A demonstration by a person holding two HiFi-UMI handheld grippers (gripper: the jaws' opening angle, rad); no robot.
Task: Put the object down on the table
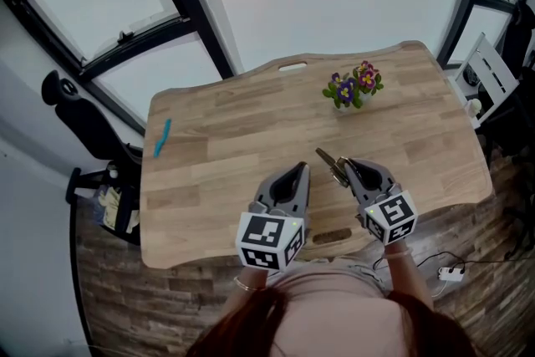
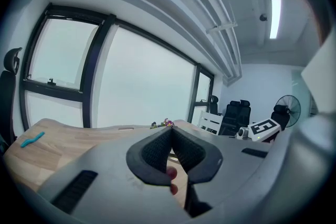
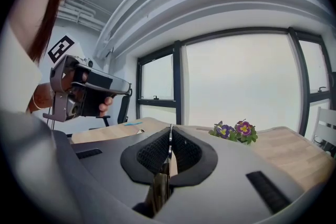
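Note:
My right gripper (image 1: 344, 165) is shut on a thin dark metal object (image 1: 326, 158) that sticks out up and left past its tips, just above the wooden table (image 1: 226, 121). In the right gripper view the object (image 3: 169, 147) shows edge-on as a narrow strip clamped between the black pads (image 3: 152, 153). My left gripper (image 1: 301, 170) hangs beside it on the left, shut with nothing between its tips. The left gripper view shows the closed pads (image 2: 155, 150) meeting at a point. Both grippers hover over the table's near middle.
A small pot of purple flowers (image 1: 355, 88) stands at the table's far right. A teal item (image 1: 161, 138) lies near the left edge, a white piece (image 1: 292, 66) at the far edge. A black chair (image 1: 84, 130) stands to the left, a white rack (image 1: 489, 75) to the right.

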